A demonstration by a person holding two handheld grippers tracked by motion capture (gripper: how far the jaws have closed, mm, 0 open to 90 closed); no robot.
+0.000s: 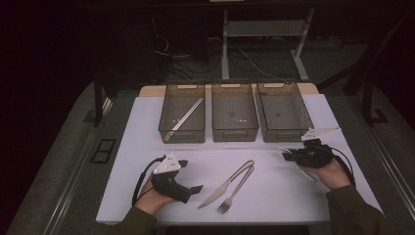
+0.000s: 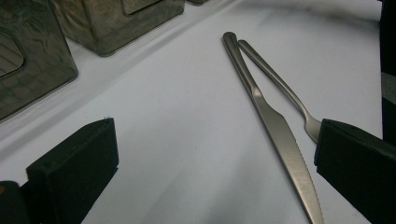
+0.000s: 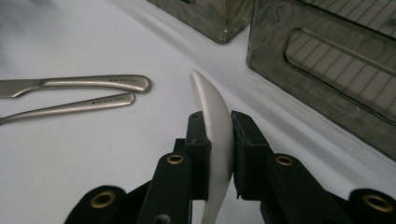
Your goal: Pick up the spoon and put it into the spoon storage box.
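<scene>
Dark floor and cable-strewn desk legs lay behind the white worktop (image 1: 147,147) I was working over. Along its far edge stood three smoky plastic bins in a row: the left bin (image 1: 182,113) held a pair of chopsticks (image 1: 185,117) lying slantwise, while the middle bin (image 1: 234,113) and the right bin (image 1: 284,112) looked empty to me.

My right gripper (image 3: 218,140) was clenched on a white spoon (image 3: 214,121), the jaws pinching it by its sides with the tip sticking out ahead, close to the worktop's right edge and just short of the right bin's near wall. My left gripper (image 1: 195,188) rested toward the near left corner with its jaws standing wide apart, nothing between them.

A knife (image 1: 226,186) and a fork (image 1: 237,183) lay near the middle of the near edge, handles touching at the far end and fanning apart toward me.

I judged the sorting to be in its carrying step: the spoon was picked and not yet binned. The next move called for lifting it over a bin's rim, likely the right one, and letting go inside; after that the knife and fork remained.
</scene>
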